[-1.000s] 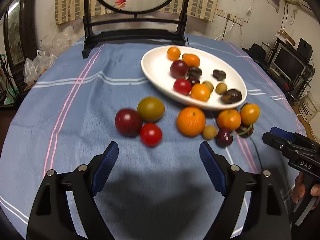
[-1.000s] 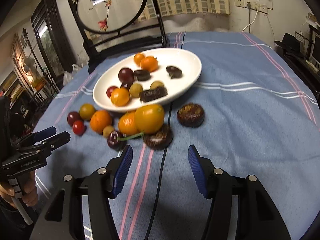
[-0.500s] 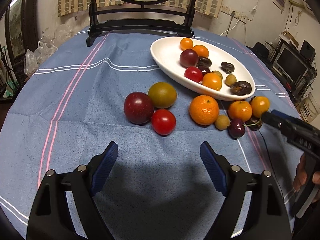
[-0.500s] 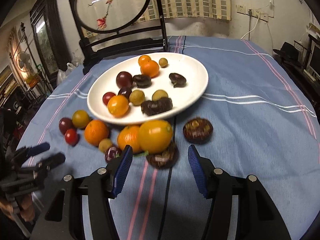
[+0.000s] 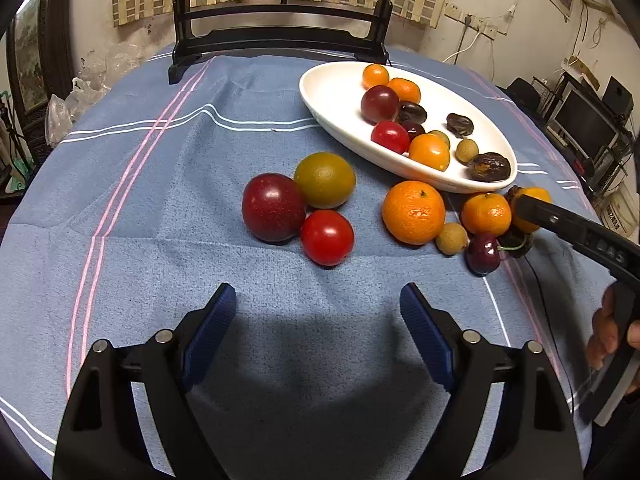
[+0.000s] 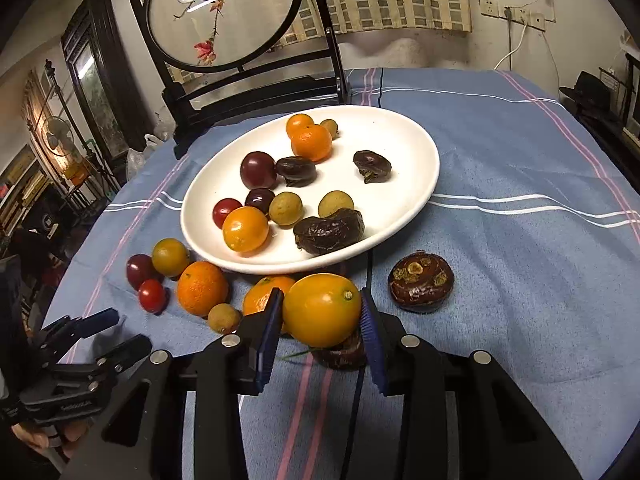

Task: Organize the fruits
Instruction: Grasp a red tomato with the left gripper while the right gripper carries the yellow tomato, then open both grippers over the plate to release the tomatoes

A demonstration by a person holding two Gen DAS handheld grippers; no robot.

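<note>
I am working through the loose fruit lying on the blue cloth of the tabletop (image 6: pixel 520 168), just off the near rim of the white plate (image 6: pixel 416 168), which is sitting toward the far edge and already carrying a mix of small oranges, plums and dark fruits. The plate is where the fruit is being gathered, so I am taking the pieces nearest its rim first.

My right claw (image 6: pixel 320 320) is pointing down at the yellow-orange citrus (image 6: pixel 322 310) closest to me, and its jaws have just been closing with that fruit between them. Its blue pads (image 6: pixel 270 320) are now sitting against both sides of the fruit, so I judge the grip made, though only lightly. The citrus is resting on top of a dark flat fruit (image 6: pixel 340 354) on the cloth, with another orange (image 6: pixel 260 300) just beside the left pad.

My left claw (image 5: pixel 318 332) is hanging wide open and empty over bare cloth nearer my edge. It is facing the red plum (image 5: pixel 273 207), the green-brown fruit (image 5: pixel 325 180) and the red tomato (image 5: pixel 327 237), which are touching one another in a cluster, probably my next pick.
</note>
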